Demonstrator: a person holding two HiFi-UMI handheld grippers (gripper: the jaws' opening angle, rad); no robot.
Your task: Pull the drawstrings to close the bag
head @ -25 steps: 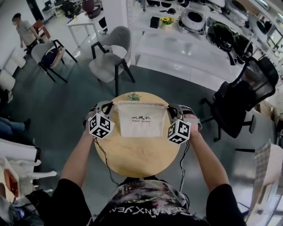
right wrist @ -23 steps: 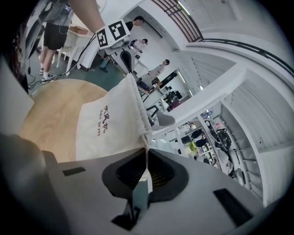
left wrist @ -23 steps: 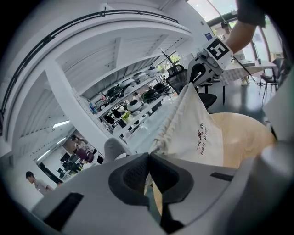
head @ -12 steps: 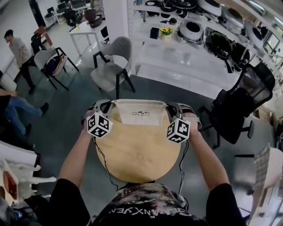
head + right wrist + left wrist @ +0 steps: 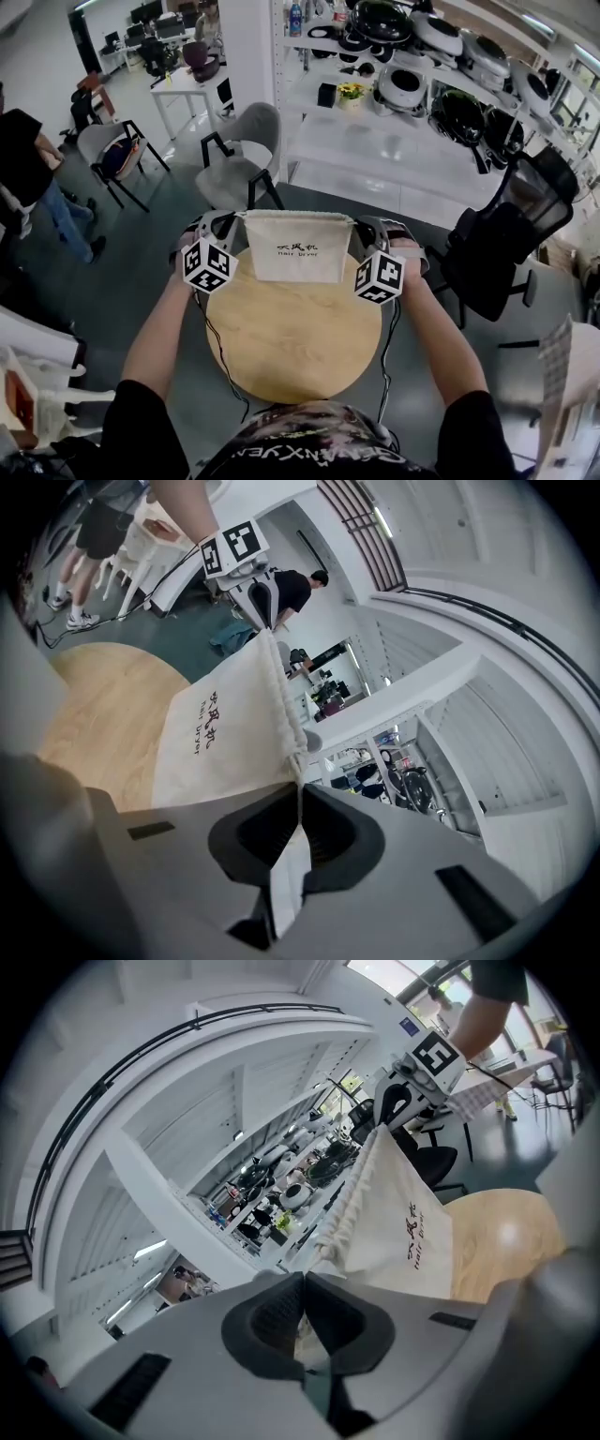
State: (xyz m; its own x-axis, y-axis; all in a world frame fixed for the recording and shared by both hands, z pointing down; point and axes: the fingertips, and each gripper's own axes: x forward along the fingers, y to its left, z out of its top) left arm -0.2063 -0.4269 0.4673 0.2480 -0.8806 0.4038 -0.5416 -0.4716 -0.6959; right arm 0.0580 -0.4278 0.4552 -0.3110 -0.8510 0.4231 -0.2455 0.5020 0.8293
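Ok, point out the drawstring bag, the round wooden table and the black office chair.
drawstring bag (image 5: 300,262): head view, on its front panel just below the print.
round wooden table (image 5: 295,339): head view, on the bare top below the bag.
black office chair (image 5: 534,202): head view, on its mesh backrest.

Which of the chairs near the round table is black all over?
The mesh-backed office chair at the right of the head view; the armchair straight beyond the table is pale grey.
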